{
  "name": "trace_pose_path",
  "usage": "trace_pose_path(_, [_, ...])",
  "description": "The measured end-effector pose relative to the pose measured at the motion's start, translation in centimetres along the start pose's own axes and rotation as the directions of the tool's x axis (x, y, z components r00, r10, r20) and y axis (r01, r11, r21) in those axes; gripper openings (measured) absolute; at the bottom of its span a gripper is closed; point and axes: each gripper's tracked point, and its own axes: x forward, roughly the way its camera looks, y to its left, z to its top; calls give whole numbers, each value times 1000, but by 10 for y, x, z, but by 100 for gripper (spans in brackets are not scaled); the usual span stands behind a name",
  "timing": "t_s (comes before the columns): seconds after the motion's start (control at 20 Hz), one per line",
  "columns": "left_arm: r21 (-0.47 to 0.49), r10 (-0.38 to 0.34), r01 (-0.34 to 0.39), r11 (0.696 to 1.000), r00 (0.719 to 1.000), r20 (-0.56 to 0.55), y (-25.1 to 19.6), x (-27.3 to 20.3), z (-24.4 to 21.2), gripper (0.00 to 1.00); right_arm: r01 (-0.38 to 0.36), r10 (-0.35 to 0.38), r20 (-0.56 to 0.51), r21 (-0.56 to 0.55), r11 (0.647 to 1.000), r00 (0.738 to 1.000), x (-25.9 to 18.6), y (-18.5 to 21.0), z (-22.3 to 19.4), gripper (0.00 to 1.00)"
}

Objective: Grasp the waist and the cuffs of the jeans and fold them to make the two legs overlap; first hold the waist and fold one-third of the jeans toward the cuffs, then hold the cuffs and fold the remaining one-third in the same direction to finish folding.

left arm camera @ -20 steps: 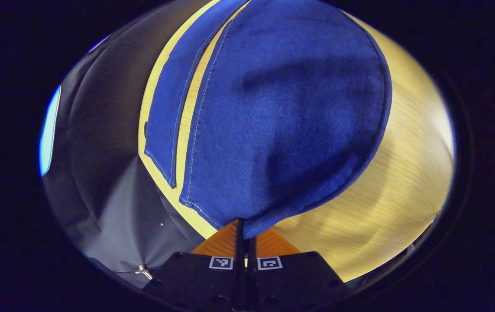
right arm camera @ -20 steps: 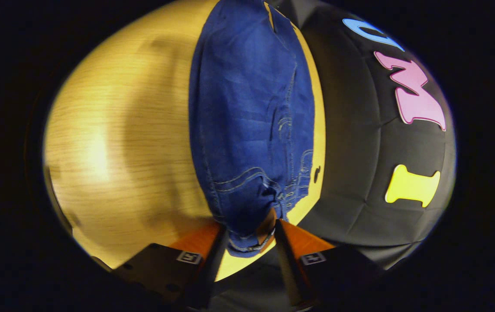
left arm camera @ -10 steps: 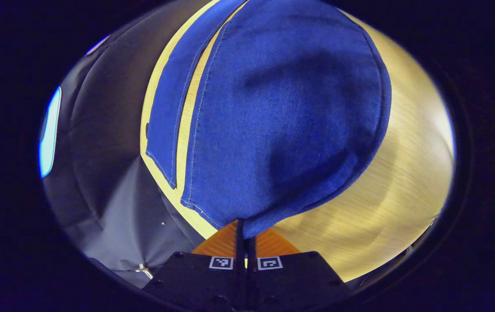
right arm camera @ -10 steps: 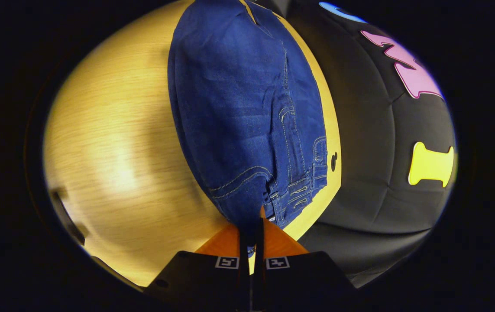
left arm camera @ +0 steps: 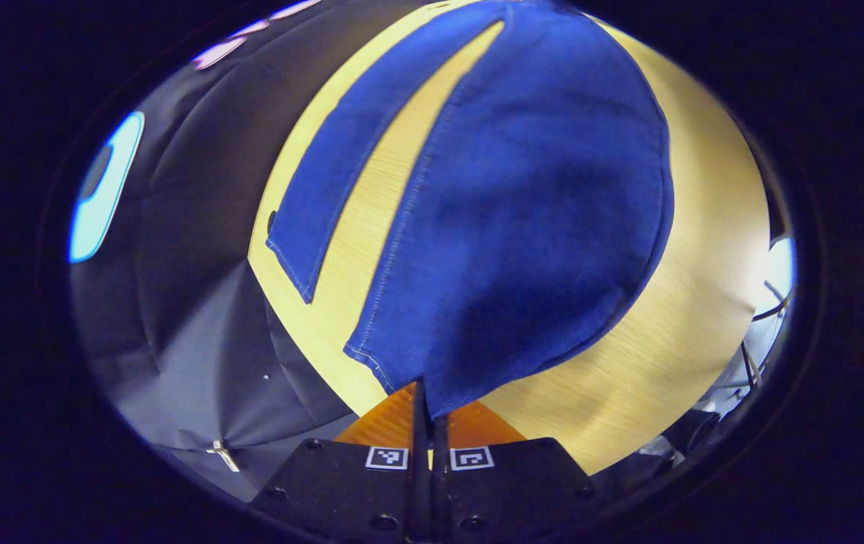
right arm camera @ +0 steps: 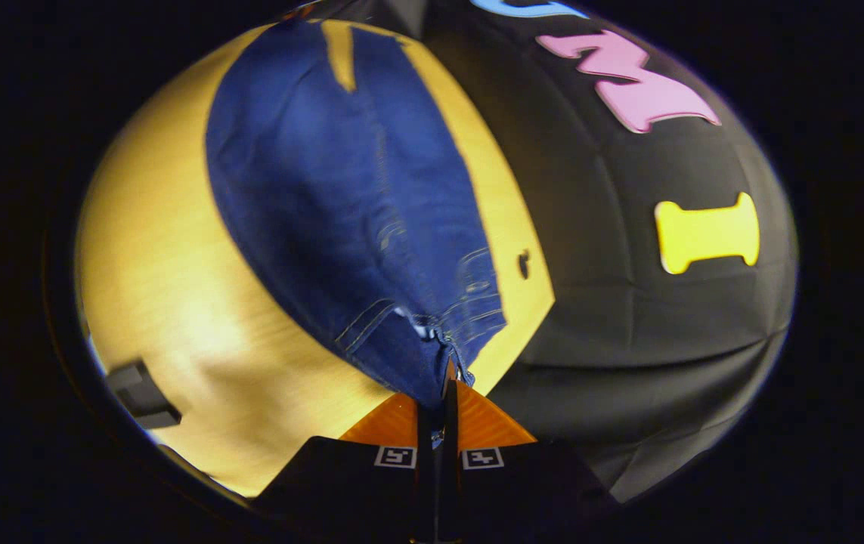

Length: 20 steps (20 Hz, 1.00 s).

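The light is dim and warm. On the wooden table [right arm camera: 174,302] beside the jeans [right arm camera: 341,227] lies a soft glare, and the denim looks slightly blurred. The edges bend strongly.

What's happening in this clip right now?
A person is folding a pair of jeans on a wooden table with two handheld grippers. The left gripper is shut on the cuff of one leg, while the other leg lies flat on the table beside it. The right gripper is shut on the waist end near the pocket stitching. This looks like the first step, bringing one leg over the other; the legs do not overlap yet.
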Motion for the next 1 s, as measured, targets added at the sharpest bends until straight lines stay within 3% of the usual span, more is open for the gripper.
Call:
trace_pose_path(0.2, [-96, -109, 115, 989, 992, 69, 7, -14, 19, 6, 49, -55, 19, 224, 973, 998, -25, -44, 25, 7])
trace_pose_path(0.35, [-149, -162, 178, 973, 980, 112, 17, -23, 33, 6, 66, -83, 25, 410, 910, 996, -45, -88, 59, 6])
trace_pose_path(0.45, [-238, -190, 217, 947, 973, 130, 25, -16, 42, 6, 86, -110, 16, 518, 851, 994, -64, -121, 85, 7])
trace_pose_path(0.65, [-407, -200, 253, 878, 965, 167, 44, -7, 71, 6, 151, -159, -57, 717, 681, 986, -84, -185, 117, 6])
trace_pose_path(0.85, [-548, -182, 241, 801, 970, 160, 58, 31, 100, 6, 173, -88, -150, 868, 465, 985, -99, -223, 124, 7])
trace_pose_path(0.95, [-600, -172, 233, 765, 972, 157, 59, 45, 111, 6, 180, -63, -169, 898, 400, 984, -106, -242, 129, 7])
trace_pose_path(1.0, [-615, -170, 232, 754, 973, 159, 57, 52, 116, 6, 189, -70, -176, 902, 388, 982, -108, -253, 133, 7])
